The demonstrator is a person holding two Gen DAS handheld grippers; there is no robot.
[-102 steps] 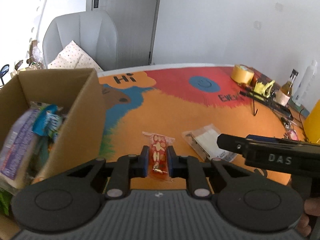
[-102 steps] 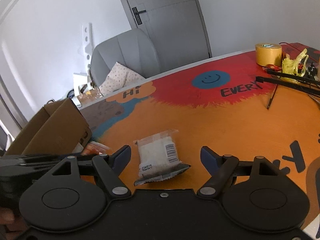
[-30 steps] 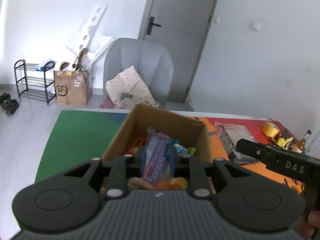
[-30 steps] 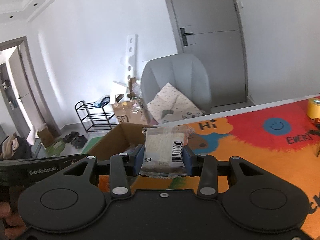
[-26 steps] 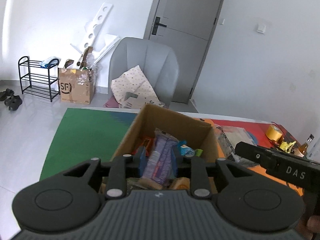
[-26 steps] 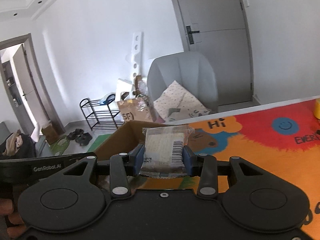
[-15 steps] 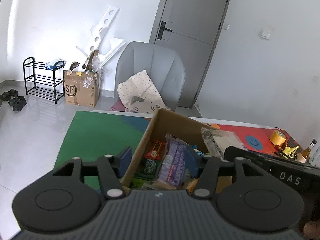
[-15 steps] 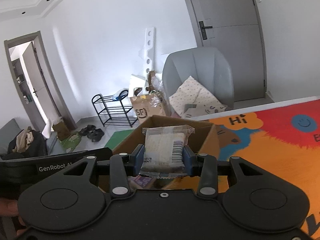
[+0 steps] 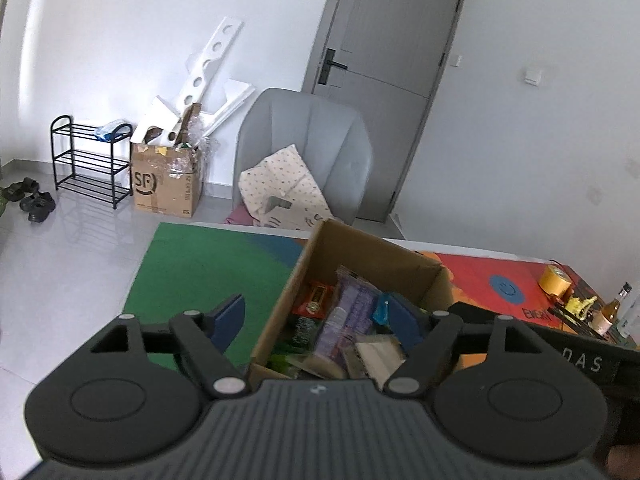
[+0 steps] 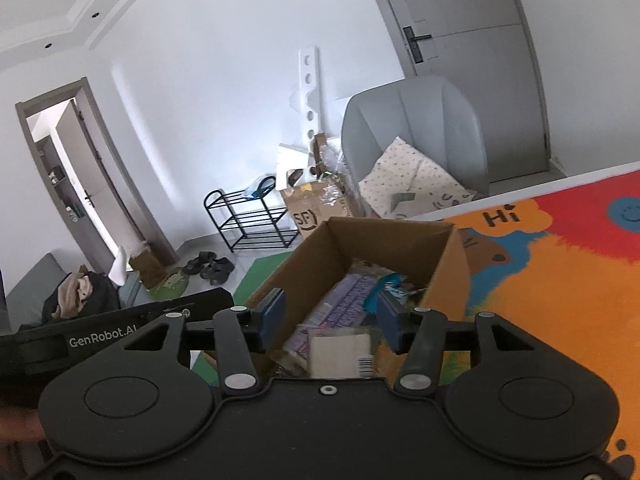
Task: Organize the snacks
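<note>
Left wrist view: the near end of the cardboard box point(image 9: 372, 256) is hidden behind the left gripper point(image 9: 318, 318), so only part of the snack pile shows. A purple packet point(image 9: 350, 316) lies among the wrappers, with a pale packet point(image 9: 378, 356) at the near right. The jaws hang above the box, spreading wider, nothing between them.

Right wrist view: the white snack packet point(image 10: 340, 350) is blurred, lying in the box below the right gripper point(image 10: 330, 322). Its jaws are opening, pads clear of the packet.
</note>
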